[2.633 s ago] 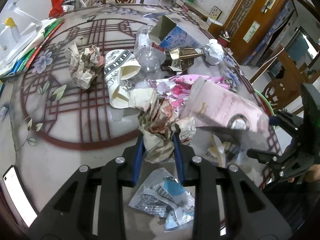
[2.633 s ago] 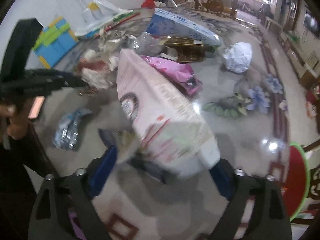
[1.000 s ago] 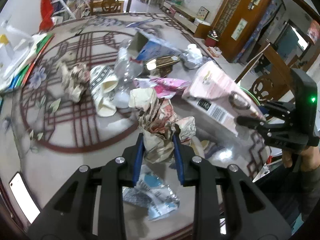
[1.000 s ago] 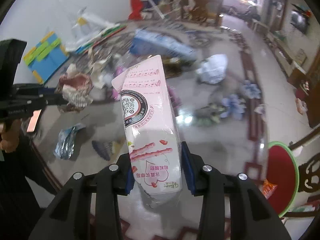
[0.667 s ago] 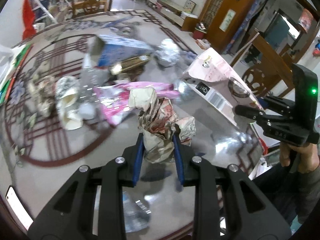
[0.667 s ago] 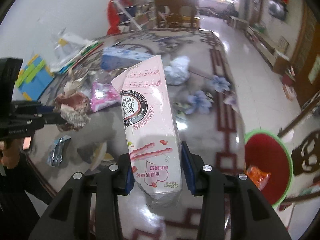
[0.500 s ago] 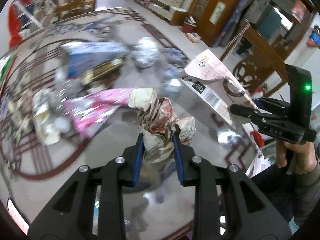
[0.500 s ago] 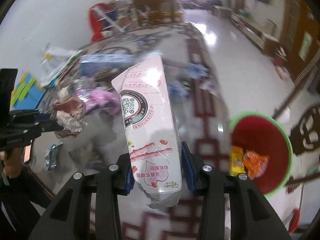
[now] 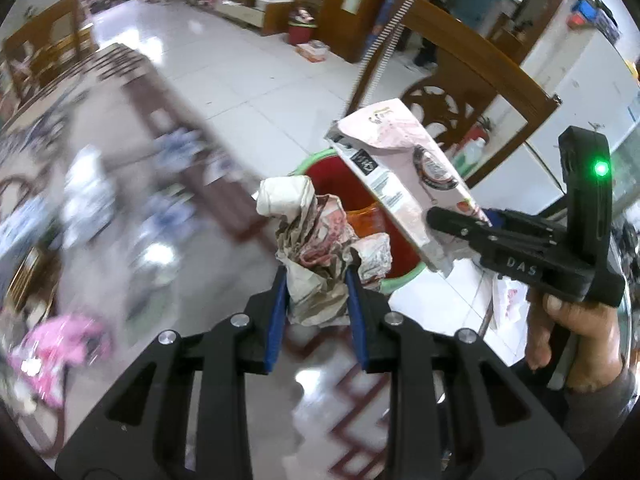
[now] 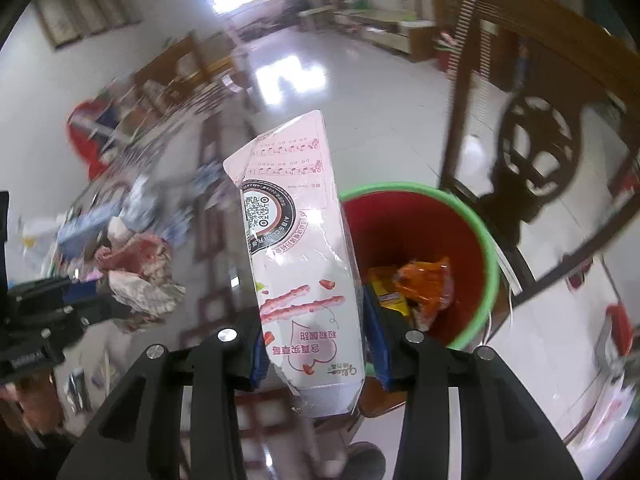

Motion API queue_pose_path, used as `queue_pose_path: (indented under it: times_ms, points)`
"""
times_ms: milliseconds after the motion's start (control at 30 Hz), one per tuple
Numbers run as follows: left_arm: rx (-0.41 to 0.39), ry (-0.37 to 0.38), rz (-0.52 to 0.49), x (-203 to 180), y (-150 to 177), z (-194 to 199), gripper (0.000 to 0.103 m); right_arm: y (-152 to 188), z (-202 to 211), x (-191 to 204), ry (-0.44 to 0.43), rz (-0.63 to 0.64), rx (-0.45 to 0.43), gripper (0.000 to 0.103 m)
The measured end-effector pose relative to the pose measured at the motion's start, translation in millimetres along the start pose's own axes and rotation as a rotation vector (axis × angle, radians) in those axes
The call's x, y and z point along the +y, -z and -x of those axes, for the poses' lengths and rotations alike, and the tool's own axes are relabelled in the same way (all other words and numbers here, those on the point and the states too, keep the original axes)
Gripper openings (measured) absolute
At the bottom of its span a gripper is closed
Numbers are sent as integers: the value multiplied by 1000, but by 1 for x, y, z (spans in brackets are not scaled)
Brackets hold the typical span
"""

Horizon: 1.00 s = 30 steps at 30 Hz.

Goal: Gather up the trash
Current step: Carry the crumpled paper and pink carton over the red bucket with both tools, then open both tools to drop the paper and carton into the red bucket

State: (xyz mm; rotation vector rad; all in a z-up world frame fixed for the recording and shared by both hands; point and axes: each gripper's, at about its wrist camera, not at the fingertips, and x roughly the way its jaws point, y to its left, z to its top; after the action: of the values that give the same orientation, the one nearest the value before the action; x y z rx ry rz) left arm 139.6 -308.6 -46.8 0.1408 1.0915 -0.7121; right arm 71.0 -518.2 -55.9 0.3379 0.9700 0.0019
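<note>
My left gripper [image 9: 315, 280] is shut on a crumpled ball of printed paper [image 9: 320, 240], held up near the table's edge. My right gripper [image 10: 314, 320] is shut on a pink and white snack box [image 10: 300, 248] that stands upright between its blue pads. A red bin with a green rim [image 10: 486, 240] stands on the floor just beyond the table; orange and yellow wrappers [image 10: 424, 284] lie inside it. In the left wrist view the box [image 9: 400, 184] hangs over that bin [image 9: 316, 158], with the right gripper [image 9: 452, 222] and a hand [image 9: 568, 340] behind it.
More trash lies blurred on the table at the left, among it a pink wrapper [image 9: 60, 344] and a white paper ball [image 9: 86, 196]. A carved wooden chair [image 10: 540, 148] stands right behind the bin. Pale floor tiles [image 9: 240, 80] stretch beyond.
Both grippers have swung sideways from over the littered table toward its edge, each still holding its item. The red bin, earlier off to the side, now lies directly ahead of them.
</note>
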Motion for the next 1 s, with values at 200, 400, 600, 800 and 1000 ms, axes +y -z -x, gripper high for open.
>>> queue_pose_path:
  times_ms: [200, 400, 600, 800, 1000]
  points:
    - [26, 22, -45, -39, -36, -36, 27, -6, 8, -48, 42, -122, -28, 38]
    - [59, 64, -68, -54, -55, -63, 27, -9, 6, -83, 46, -218, -18, 38]
    - [96, 72, -85, -57, -61, -81, 28, -14, -2, -96, 45, -251, -5, 39]
    - [110, 63, -88, -58, -64, -90, 28, -16, -6, -95, 41, -260, 0, 39]
    - [112, 55, -92, -62, -69, -95, 29, -18, -9, -93, 41, -257, 1, 39]
